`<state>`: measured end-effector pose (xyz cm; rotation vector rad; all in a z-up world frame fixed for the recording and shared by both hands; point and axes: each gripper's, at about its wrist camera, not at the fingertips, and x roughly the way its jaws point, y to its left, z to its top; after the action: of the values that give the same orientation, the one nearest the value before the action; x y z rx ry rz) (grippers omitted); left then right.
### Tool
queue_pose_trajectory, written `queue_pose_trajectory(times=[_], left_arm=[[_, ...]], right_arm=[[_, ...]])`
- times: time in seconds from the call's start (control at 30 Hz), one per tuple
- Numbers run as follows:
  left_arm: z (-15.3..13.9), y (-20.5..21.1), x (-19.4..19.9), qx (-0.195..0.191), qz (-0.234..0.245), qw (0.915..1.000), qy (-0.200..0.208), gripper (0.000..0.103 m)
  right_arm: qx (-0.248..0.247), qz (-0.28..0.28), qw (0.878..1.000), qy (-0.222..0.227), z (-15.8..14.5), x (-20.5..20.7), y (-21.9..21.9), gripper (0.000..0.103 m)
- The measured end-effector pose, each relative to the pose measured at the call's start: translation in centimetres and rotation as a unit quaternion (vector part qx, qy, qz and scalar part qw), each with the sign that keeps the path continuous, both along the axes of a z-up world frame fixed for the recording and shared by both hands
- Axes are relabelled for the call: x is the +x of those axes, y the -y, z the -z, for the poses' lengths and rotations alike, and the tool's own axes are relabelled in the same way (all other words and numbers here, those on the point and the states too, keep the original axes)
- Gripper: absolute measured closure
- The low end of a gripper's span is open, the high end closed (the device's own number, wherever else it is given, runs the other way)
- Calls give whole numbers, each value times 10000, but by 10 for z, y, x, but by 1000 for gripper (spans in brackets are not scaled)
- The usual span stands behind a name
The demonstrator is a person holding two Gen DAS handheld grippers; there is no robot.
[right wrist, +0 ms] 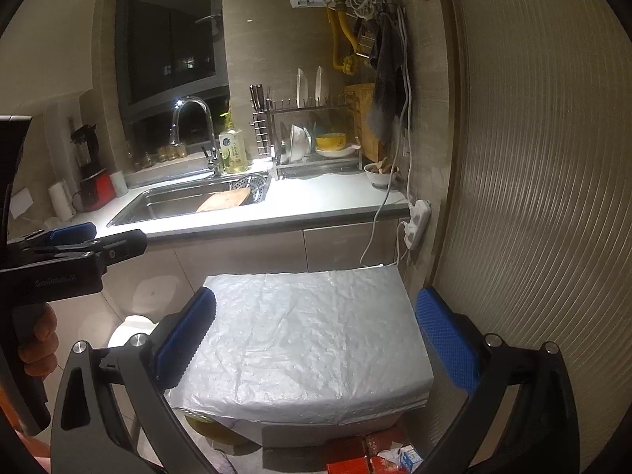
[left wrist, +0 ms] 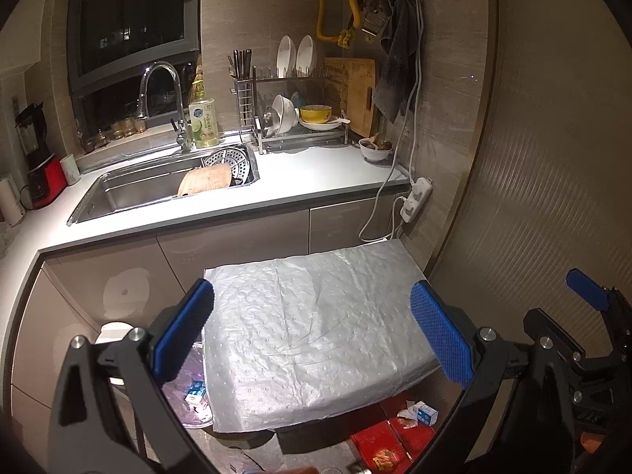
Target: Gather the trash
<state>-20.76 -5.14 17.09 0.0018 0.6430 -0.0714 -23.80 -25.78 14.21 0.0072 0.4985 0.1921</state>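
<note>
Left wrist view: left gripper [left wrist: 312, 331] jaws wide apart, nothing between them, hovering above a low table draped in a crinkled silver sheet [left wrist: 312, 328]. Right gripper [right wrist: 316, 339] jaws also spread, empty; in the left view only one of its blue pads shows at the right edge.

Trash is on the floor, not on the tabletop. A small blue-white carton [left wrist: 427, 414] with crumpled paper [left wrist: 407, 414] lies on red boxes [left wrist: 379, 442] at the table's front right foot; same carton [right wrist: 410, 457] in the right view. Another small carton [left wrist: 196, 393] sits in a purple bag [left wrist: 181, 399] left of the table, beside a white bin [left wrist: 114, 331].

Handling, judged: cartons likely light, thin-walled, crushable if empty; pinch across the flat faces, gentle squeeze. Paper is soft, near weightless, any bunch will do. Red boxes look stiffer and flat; take by an edge. Bag film likely slippery and limp.

Writing: carton print too small to read. Left gripper body in the right view carries faint lettering, not legible. Green-label bottle [left wrist: 203, 122] by the sink has print, unreadable.
</note>
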Motion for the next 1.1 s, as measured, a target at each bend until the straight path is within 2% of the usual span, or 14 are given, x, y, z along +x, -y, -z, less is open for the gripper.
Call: queue_pose_trajectory(times=[0.1, 0.37, 1.1], left_arm=[[-3, -2, -2, -7, -56, 10000, 42, 8], [-8, -2, -11, 69, -101, 9998, 166, 8], [-6, -1, -9, 54, -13, 9999, 101, 8]], right_arm=[[-126, -45, 9998, 124, -5, -5, -6, 2], [-77, -167, 9997, 165, -9, -7, -10, 2], [-23, -228, 9996, 147, -11, -3, -15, 2]])
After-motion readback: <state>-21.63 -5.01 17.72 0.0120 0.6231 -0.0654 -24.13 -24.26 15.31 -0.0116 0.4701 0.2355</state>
